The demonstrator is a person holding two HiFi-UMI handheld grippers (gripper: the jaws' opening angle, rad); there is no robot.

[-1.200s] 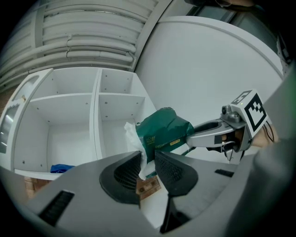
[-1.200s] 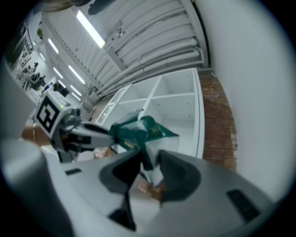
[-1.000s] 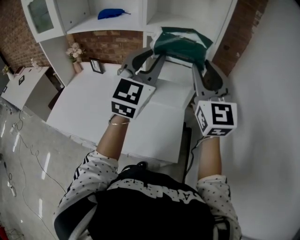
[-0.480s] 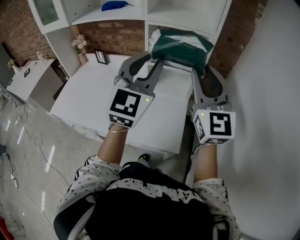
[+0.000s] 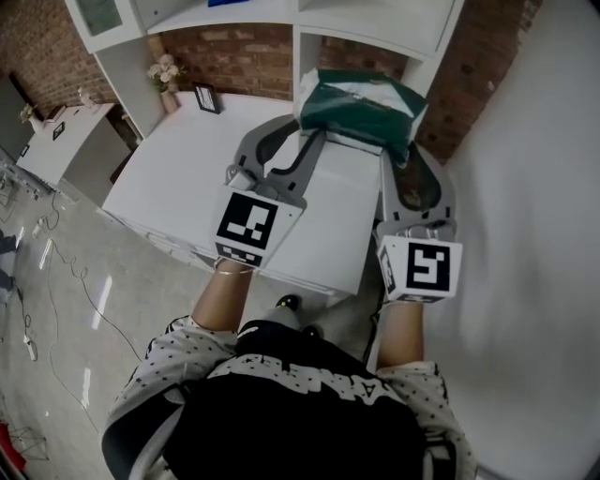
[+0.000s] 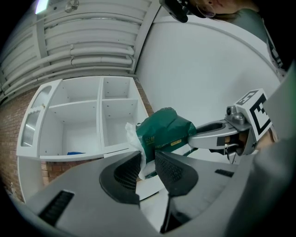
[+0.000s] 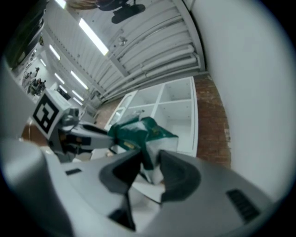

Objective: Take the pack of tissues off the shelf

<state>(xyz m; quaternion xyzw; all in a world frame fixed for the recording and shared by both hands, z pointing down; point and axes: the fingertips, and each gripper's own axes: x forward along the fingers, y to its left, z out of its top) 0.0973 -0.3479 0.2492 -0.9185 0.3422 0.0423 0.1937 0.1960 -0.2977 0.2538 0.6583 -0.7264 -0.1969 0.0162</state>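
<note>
We hold the one pack [image 5: 361, 103] at upper centre of the head view, seemingly clear of the shelf [image 5: 375, 28] and above the table [image 5: 187, 169]. Each of our two grippers takes one end, likely to keep the soft bag level. The left gripper [image 6: 148, 159] is clamped on the frame-left end, and the right gripper [image 7: 150, 162] on the other.

Head view: a white tabletop [image 5: 178, 178] sits at centre frame, backed by a red brick wall [image 5: 234, 61] at the top. An open white shelf unit [image 5: 366, 23] is mounted above it, and a plain white wall [image 5: 534, 206] fills the right side. A glossy pale floor [image 5: 56, 319] shows at lower left with loose cables [image 5: 67, 281], a low white cabinet [image 5: 61, 141] stands at the left edge, and the right gripper view shows strip lights [image 7: 95, 39] on a ribbed ceiling at upper left.
</note>
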